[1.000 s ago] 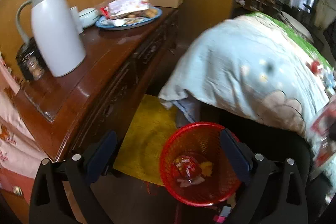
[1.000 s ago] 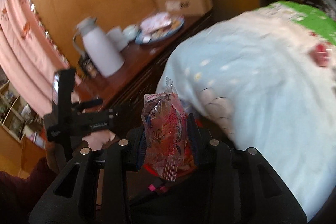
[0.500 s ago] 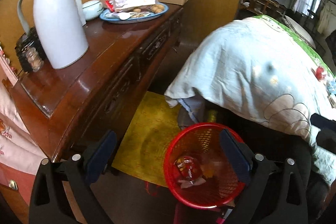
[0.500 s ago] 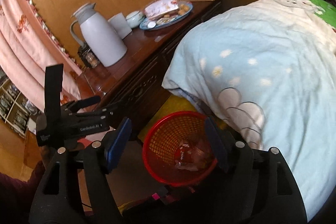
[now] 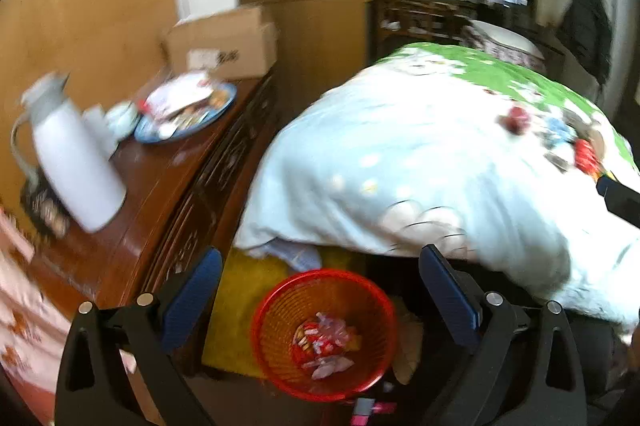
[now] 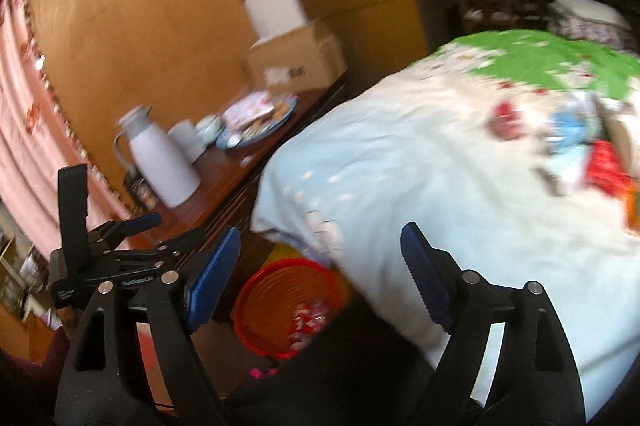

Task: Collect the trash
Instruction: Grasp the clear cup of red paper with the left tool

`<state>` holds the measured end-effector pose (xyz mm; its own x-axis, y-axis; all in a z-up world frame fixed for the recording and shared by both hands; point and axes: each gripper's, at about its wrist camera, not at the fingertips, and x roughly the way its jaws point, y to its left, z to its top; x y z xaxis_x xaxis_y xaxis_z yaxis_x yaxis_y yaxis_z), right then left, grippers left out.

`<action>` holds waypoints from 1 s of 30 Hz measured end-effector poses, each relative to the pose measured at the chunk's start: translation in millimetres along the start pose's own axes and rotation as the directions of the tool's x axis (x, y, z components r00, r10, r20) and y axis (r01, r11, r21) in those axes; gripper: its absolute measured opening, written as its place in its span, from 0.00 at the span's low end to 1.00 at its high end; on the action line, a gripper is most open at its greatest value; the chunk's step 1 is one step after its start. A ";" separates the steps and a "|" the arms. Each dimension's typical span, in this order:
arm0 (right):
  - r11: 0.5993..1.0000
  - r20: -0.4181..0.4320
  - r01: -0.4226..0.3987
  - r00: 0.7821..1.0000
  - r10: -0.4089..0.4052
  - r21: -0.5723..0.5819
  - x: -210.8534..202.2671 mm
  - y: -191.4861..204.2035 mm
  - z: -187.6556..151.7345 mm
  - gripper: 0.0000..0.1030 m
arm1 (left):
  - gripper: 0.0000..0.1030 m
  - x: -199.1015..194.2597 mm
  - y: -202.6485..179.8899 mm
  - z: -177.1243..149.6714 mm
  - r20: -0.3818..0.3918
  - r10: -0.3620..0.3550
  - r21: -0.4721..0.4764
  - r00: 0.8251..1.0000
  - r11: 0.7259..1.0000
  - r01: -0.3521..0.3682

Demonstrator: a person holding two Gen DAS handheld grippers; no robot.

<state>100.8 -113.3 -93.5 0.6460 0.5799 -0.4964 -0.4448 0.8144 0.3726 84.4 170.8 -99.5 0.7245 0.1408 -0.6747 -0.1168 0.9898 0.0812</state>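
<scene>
Already, wrappers (image 5: 320,346) lie in the red basket (image 5: 280,302). Both grippers, left gripper (image 5: 320,278) and right gripper (image 6: 320,258), gape empty, the right's jaws just having opened. Litter (image 6: 604,166) remains on the quilt (image 6: 400,186).

Left gripper (image 5: 320,284) agape, right gripper (image 6: 320,260) just opened, empty

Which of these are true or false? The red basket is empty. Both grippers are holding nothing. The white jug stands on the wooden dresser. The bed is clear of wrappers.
1. The red basket is empty: false, wrappers lie in it.
2. Both grippers hold nothing: true, the left gripper and right gripper are open and bare.
3. The white jug stands on the wooden dresser: true.
4. The bed is clear of wrappers: false, red and blue litter lies on it.
</scene>
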 end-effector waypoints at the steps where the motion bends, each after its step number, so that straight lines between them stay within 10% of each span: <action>1: 1.000 0.015 0.023 1.000 -0.023 0.008 -8.0 -9.1 0.1 0.81 | 0.94 -2.5 -13.6 3.9 0.006 -0.014 0.026 1.000 1.000 0.014; 9: 0.950 0.081 0.288 0.951 -0.298 0.122 -54.7 -113.6 -0.5 0.85 | 0.94 28.2 -110.0 30.2 -0.038 -0.124 0.163 0.992 0.978 0.129; 21: 0.750 -0.020 0.593 0.788 -0.615 0.293 -60.8 -249.6 -14.0 0.85 | 0.94 135.8 -220.3 97.9 -0.122 -0.237 0.206 0.964 0.944 0.258; 30: 0.748 -0.077 0.559 0.816 -0.573 0.359 -53.3 -272.7 -19.3 0.89 | 0.94 200.0 -258.4 148.9 -0.136 -0.291 0.148 0.947 0.939 0.309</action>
<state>175.7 -365.9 -183.7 0.7341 0.0084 -0.6790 0.2507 0.9259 0.2825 360.7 -53.8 -146.2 0.6280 -0.1570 -0.7622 0.2153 0.9763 -0.0237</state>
